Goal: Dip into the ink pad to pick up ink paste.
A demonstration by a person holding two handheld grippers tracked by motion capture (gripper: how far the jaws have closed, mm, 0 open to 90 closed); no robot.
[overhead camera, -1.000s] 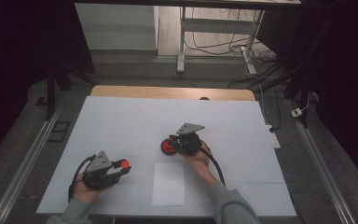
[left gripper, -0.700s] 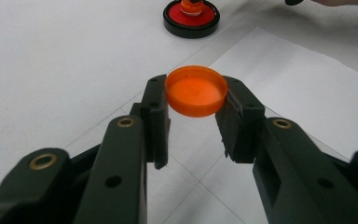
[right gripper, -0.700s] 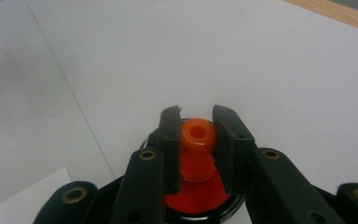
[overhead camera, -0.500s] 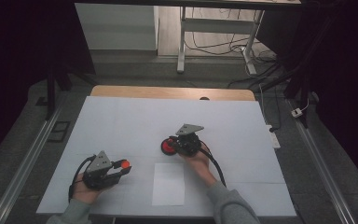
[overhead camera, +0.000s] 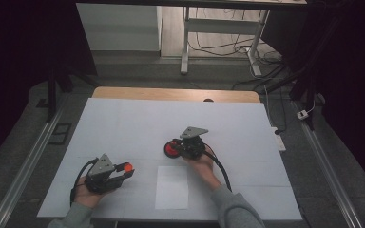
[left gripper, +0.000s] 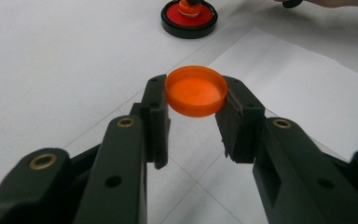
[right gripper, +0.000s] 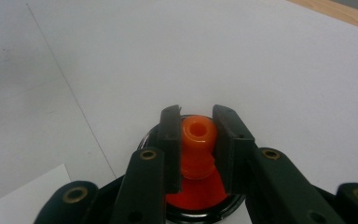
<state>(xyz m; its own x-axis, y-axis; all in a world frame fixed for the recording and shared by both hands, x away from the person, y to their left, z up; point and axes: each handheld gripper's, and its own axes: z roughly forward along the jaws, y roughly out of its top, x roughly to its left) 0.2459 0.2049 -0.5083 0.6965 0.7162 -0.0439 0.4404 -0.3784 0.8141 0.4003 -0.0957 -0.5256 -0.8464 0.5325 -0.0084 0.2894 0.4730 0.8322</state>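
An orange cap (left gripper: 196, 91) sits pinched between the jaws of my left gripper (left gripper: 196, 102), held just above the white table at the front left (overhead camera: 125, 169). Further right lies a red round container (overhead camera: 171, 150) with a black rim. Its orange spout (right gripper: 198, 132) stands up from the middle. My right gripper (right gripper: 198, 128) is shut on that spout from the side, and in the high view it sits right of the container (overhead camera: 178, 148). The left gripper view shows the container (left gripper: 189, 17) far ahead.
A white sheet of paper (overhead camera: 172, 187) lies on the table (overhead camera: 123, 123) between the two hands, near the front edge. A wooden strip (overhead camera: 171, 93) runs along the table's far edge. Cables trail from both grippers toward the person.
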